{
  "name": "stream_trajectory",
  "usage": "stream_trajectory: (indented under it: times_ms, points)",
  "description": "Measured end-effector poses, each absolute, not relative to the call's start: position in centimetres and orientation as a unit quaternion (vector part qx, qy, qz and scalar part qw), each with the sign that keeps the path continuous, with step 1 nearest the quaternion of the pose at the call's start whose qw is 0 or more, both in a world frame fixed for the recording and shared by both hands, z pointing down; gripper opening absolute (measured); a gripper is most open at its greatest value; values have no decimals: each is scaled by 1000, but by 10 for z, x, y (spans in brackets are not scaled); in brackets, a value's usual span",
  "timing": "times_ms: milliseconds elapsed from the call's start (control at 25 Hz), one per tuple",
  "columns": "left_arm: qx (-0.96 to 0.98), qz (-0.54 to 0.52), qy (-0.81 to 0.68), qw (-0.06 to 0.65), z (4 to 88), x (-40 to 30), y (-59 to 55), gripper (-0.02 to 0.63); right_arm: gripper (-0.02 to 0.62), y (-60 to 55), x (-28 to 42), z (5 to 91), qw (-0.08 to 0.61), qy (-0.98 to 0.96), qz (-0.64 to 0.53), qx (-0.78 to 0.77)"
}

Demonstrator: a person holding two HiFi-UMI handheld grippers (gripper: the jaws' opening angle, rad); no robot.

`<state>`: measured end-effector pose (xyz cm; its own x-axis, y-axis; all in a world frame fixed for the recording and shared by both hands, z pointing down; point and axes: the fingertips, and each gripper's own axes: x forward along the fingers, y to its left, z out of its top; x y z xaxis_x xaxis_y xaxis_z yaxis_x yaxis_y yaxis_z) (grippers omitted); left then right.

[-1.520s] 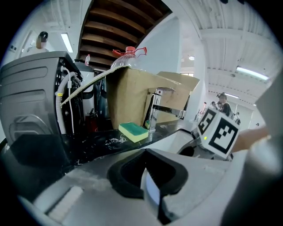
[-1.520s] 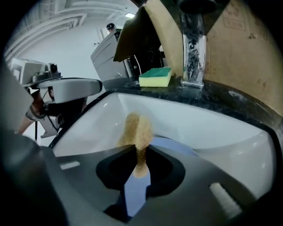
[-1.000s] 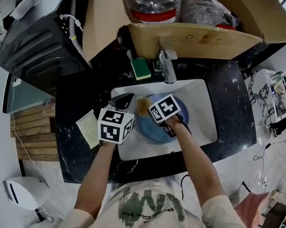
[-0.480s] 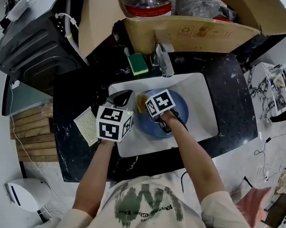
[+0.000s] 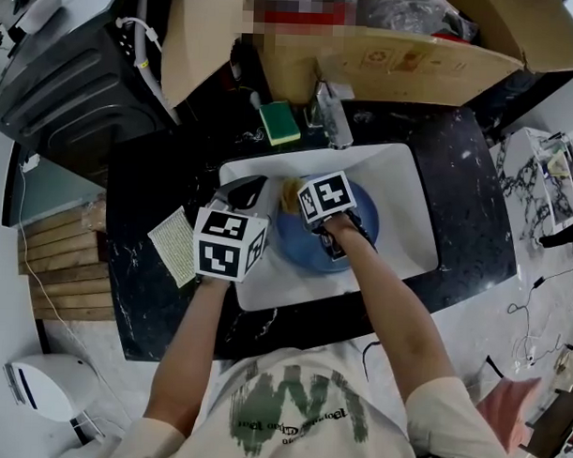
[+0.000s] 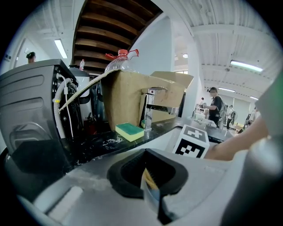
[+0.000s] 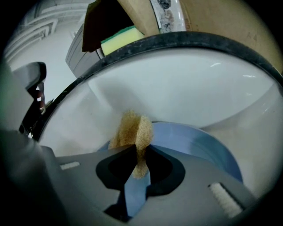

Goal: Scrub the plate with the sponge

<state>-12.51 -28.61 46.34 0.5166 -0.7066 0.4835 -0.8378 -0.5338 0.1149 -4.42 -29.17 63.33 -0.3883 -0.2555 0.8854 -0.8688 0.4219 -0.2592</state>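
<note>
Left tongs (image 6: 149,183): clenched on the rim of the plate (image 7: 201,143), which we steady in the sink (image 5: 401,185).
Right tongs (image 7: 138,165): pinching the tan sponge (image 7: 131,128), pressed on the plate.
Change: we have slid the sponge towards the far rim, so scrubbing is under way.

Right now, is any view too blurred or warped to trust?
Head view: evenly lit, sharp, mosaic patch at top, right hand-held gripper covers part of plate. Left gripper view: fisheye bend, black corners. Right gripper view: same bend, dark edges, sponge crisp.
</note>
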Motion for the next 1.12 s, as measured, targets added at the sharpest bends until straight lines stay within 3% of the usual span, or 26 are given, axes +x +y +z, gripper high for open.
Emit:
stream_trajectory:
  times_ms: [1120]
  points:
    - [855, 202, -447, 167, 467, -124, -284, 3, 64, -303, 28, 631, 453, -680, 351, 458]
